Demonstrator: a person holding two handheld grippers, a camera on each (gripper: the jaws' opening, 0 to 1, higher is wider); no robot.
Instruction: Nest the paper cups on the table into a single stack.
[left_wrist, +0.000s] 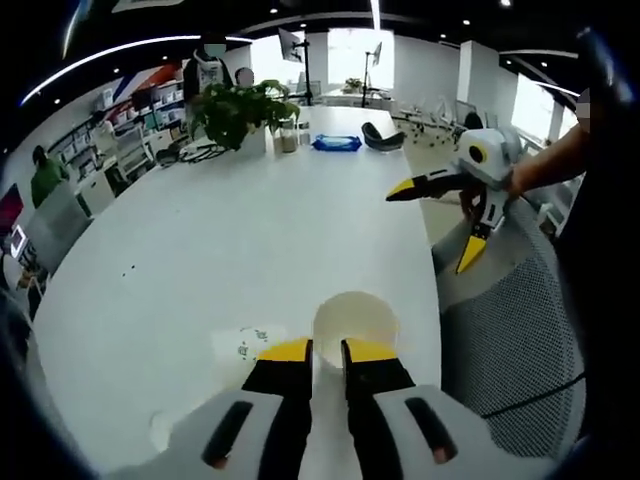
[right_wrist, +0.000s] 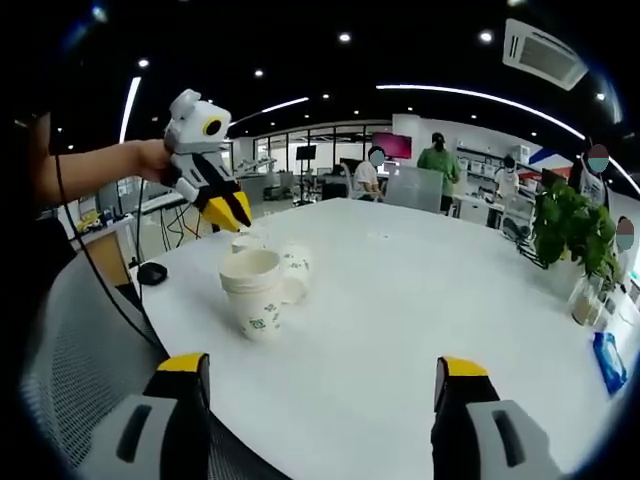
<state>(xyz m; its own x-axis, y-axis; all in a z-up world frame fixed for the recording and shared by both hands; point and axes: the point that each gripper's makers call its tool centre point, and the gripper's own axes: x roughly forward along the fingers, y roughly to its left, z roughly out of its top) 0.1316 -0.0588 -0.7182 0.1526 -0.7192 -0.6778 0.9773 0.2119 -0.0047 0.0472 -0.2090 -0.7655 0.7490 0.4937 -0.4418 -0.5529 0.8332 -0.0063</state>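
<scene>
A short stack of white paper cups (right_wrist: 255, 290) with green print stands near the table's edge; in the left gripper view I look down into its open mouth (left_wrist: 355, 318). Behind it a cup lies on its side (right_wrist: 297, 270), and another cup (right_wrist: 245, 241) stands further back. My left gripper (left_wrist: 327, 350) hovers just above the cups with its jaws shut and nothing between them; it also hangs over them in the right gripper view (right_wrist: 228, 212). My right gripper (right_wrist: 322, 368) stands wide open, away from the cups, and shows at the table's side (left_wrist: 430, 230).
The large white table (left_wrist: 230, 240) carries a potted plant (left_wrist: 240, 110), a blue packet (left_wrist: 335, 143) and a dark object (left_wrist: 383, 135) at the far end. A grey mesh chair (left_wrist: 500, 330) stands at the near edge. A black mouse (right_wrist: 152, 272) lies by the cups.
</scene>
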